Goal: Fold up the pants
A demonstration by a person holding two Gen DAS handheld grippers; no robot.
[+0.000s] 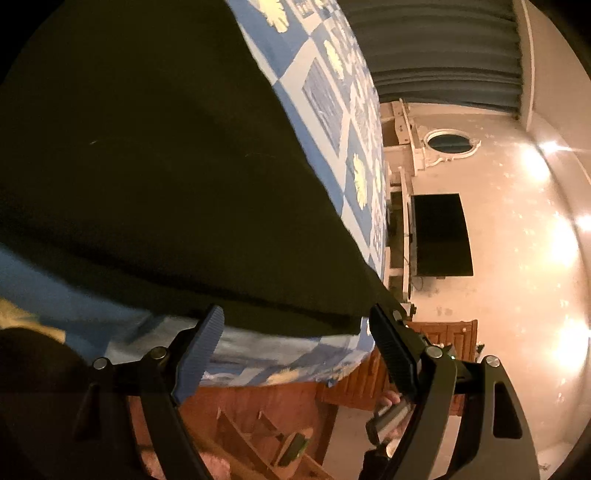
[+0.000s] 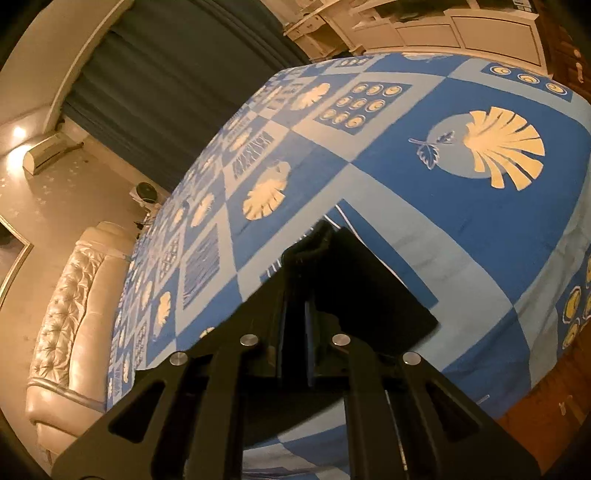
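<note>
Pants [image 1: 155,155] of dark cloth lie spread over a blue patchwork bedspread [image 1: 325,96], and in the left wrist view they fill most of the picture. The left hand-held gripper [image 1: 295,343] has its two fingers wide apart at the near edge of the pants; the edge of the cloth runs just beyond the fingertips [image 1: 212,321], and whether a pad touches it I cannot tell. Nothing is held between the fingers.

In the right wrist view, the right hand-held gripper [image 2: 295,325] has its fingers nearly together, and a bunch of the dark pants [image 2: 362,280] is clamped between them. From the grip, a flat dark flap of cloth spreads to the right over the bedspread [image 2: 461,229], with one corner lying near the right finger.

The bedspread shows light and dark blue squares with cream shells and leaves. It covers a bed, not a tabletop. Beyond it stand a tufted cream headboard or sofa [image 2: 74,295], dark curtains [image 2: 166,92] and white cabinets [image 2: 443,29]. The left view shows a dark television [image 1: 441,236] on a pale wall, an oval mirror [image 1: 448,142], a wooden cabinet [image 1: 436,350] and bright lamps [image 1: 561,243].

Both tools point forward over the bed; a little of a hand [image 1: 391,400] shows under the left one.
</note>
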